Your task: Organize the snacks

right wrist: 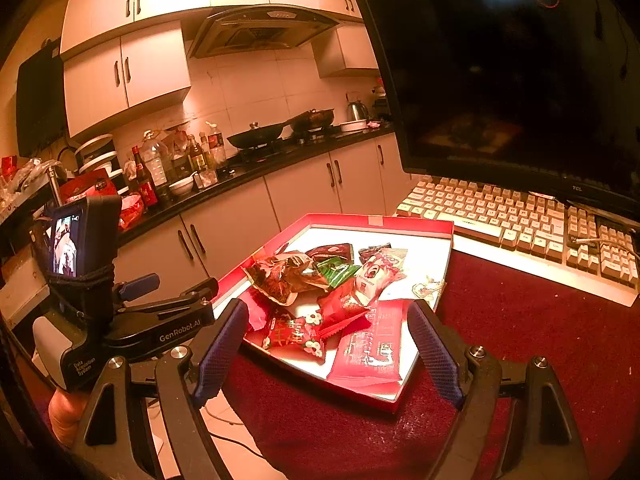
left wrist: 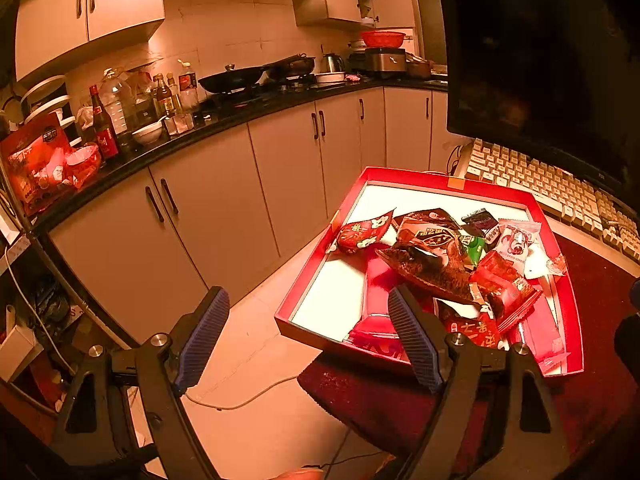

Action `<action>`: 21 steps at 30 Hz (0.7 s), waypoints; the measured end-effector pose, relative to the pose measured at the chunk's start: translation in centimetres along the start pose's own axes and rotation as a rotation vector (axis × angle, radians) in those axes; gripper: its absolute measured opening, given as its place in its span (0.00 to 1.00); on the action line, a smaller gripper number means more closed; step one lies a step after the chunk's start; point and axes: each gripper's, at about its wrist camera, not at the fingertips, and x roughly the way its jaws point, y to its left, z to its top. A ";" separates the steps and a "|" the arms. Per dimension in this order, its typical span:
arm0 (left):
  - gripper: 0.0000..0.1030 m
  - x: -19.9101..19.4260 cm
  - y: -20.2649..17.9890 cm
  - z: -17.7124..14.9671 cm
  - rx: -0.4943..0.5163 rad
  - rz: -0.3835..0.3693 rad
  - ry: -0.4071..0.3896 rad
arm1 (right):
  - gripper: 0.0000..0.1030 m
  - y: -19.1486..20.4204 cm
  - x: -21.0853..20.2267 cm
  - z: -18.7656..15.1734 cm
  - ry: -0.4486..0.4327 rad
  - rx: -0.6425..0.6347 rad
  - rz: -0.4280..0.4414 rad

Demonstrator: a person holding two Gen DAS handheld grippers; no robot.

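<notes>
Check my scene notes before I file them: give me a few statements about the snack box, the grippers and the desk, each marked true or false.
1. The snack packets lie inside a red box with a white floor. True.
2. The left gripper is clamped on a packet. False: its jaws stand open with nothing between them.
3. A keyboard sits behind the box, under a dark monitor. True.
4. The green packet lies outside the box on the red cloth. False: it lies in the pile inside the box.
5. The right gripper is open, short of the box's near corner. True.
6. The monitor shows a bright picture. False: its screen is dark.
</notes>
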 end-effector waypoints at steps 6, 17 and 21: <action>0.80 0.0 0.0 0.1 -0.001 0.001 0.001 | 0.81 0.0 0.0 0.0 0.000 -0.001 0.000; 0.80 0.2 0.3 0.0 -0.007 0.005 0.001 | 0.81 0.1 0.0 0.0 0.002 0.001 0.001; 0.80 0.2 0.3 0.0 -0.007 0.006 0.000 | 0.81 0.1 0.0 0.0 0.003 0.002 0.001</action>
